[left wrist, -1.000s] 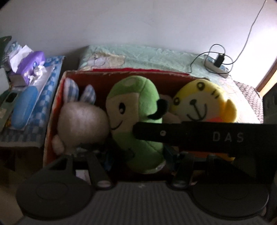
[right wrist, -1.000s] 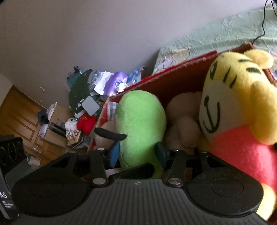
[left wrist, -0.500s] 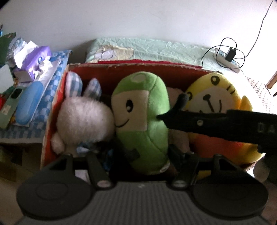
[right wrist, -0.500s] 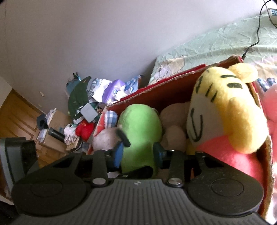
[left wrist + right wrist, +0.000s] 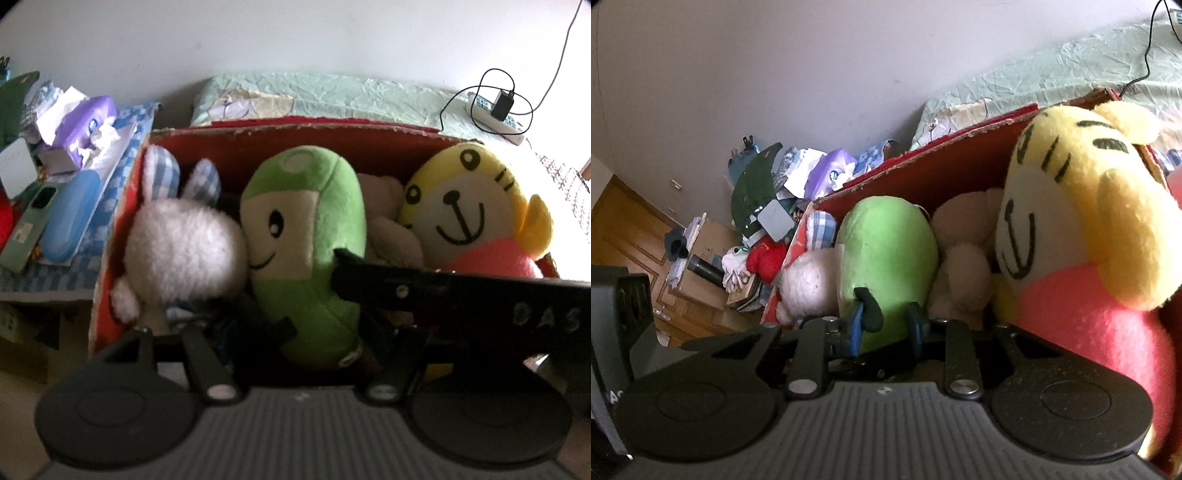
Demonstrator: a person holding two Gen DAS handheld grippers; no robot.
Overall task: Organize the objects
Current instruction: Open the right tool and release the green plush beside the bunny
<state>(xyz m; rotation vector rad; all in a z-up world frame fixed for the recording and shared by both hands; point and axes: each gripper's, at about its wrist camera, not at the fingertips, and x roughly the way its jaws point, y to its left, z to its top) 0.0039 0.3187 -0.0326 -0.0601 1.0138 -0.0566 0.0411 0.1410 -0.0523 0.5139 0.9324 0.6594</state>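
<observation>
Altogether — four plush toys (image 5: 306, 243), one box (image 5: 295, 134)

The left tool (image 5: 306, 332) is showing a grey ribbed housing flanked by two round black discs, with black link arms ending in silver screws. The right tool (image 5: 886, 321) is wearing the same ribbed grey body, black discs and silver screws, plus blue pads; its black side is bearing white letters "DAS".
</observation>
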